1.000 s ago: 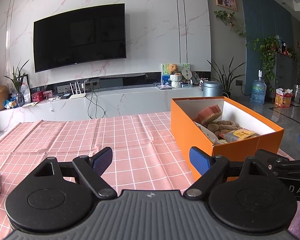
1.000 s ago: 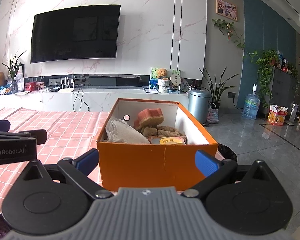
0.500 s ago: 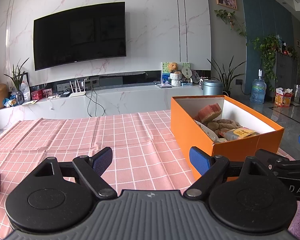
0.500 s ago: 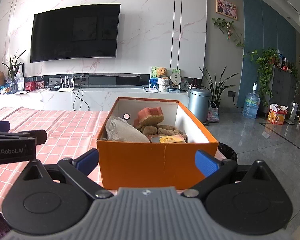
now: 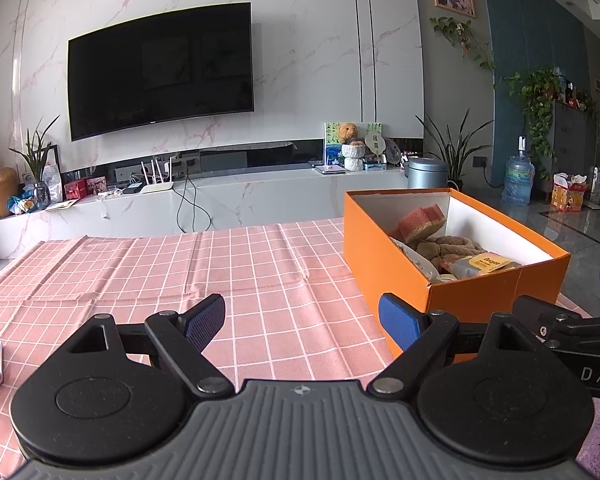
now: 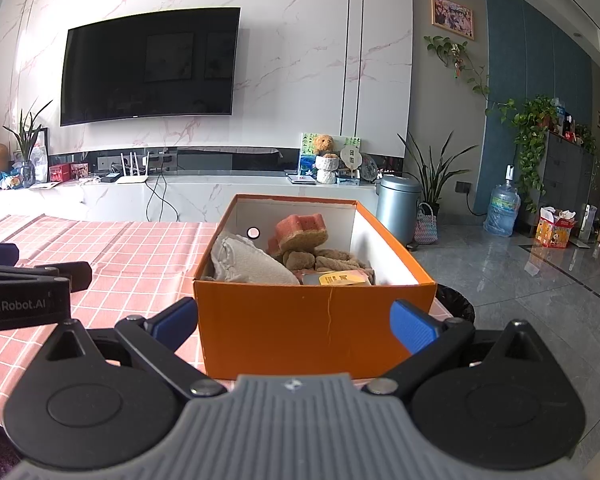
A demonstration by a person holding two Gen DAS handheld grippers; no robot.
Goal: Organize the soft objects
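Open orange cardboard box [image 6: 316,328] lies directly ahead of right gripper [image 6: 294,324], fingers spread, empty; left gripper [image 5: 302,320] released, box to its right

Box [image 6: 300,328]: bright orange outside, white inside.
Tablecloth [image 5: 260,280]: salmon pink with a thin white grid.
Sponge [image 6: 300,228]: coral-red top, tan underside.
Cloth bundle [image 6: 248,264]: pale grey-white, speckled.
Plush toy [image 5: 444,246]: brown.
Packet [image 5: 488,264]: yellow label, dark lettering.
Left claw [image 5: 300,322]: black arms, blue pads, ribbed grey body.
Right claw [image 6: 296,320]: black arms, blue pads, ribbed grey body.
Television [image 5: 160,68]: black.
Wall [image 6: 300,40]: white marble, pink veins.
Bin [image 6: 398,208]: silver-grey.
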